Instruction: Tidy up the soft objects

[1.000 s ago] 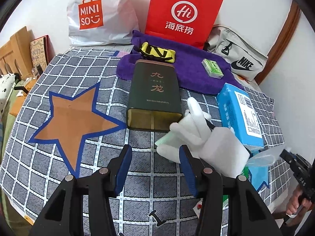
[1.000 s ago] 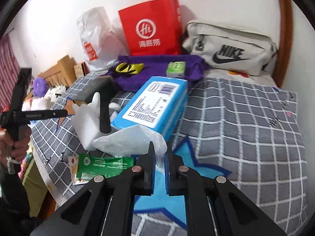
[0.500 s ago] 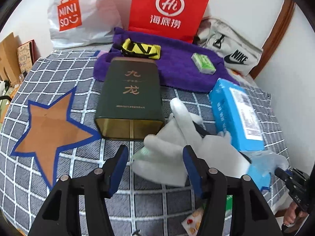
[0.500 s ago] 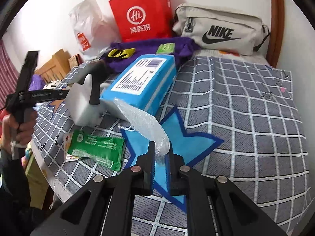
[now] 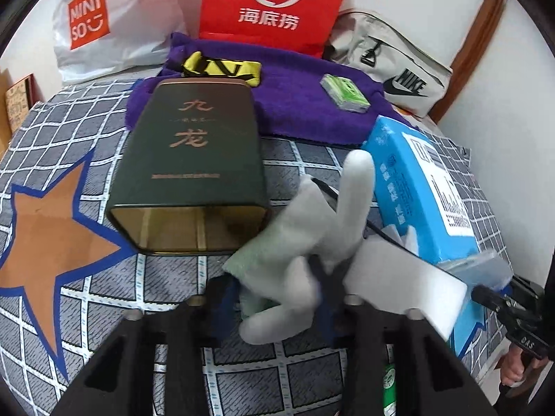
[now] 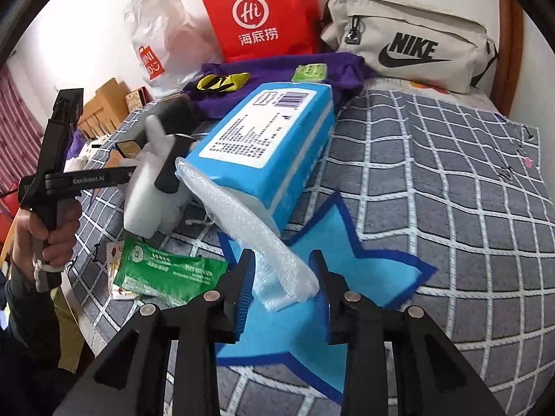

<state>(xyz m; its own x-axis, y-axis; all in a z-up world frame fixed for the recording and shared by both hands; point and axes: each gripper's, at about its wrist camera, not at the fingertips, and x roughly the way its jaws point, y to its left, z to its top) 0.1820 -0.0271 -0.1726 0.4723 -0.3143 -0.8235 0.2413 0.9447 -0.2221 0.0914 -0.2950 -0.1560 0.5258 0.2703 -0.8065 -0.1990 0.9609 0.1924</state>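
Two grippers: one per hand, both angled down over checked bedding [image 6: 451, 180].
Left gripper [image 5: 274, 306]: jaws just narrowed, pinching white foam piece [image 5: 312, 235].
Right gripper [image 6: 282, 289]: jaws just parted, bubble-wrap strip [image 6: 249, 228] loose between pads, over blue star patch [image 6: 312, 312].
Beyond left tips: dark green tin [image 5: 194, 159], open end toward gripper.
Beyond right tips: blue tissue pack [image 6: 274, 138].
Farthest: purple towel [image 5: 305, 104], red bag [image 5: 274, 3].
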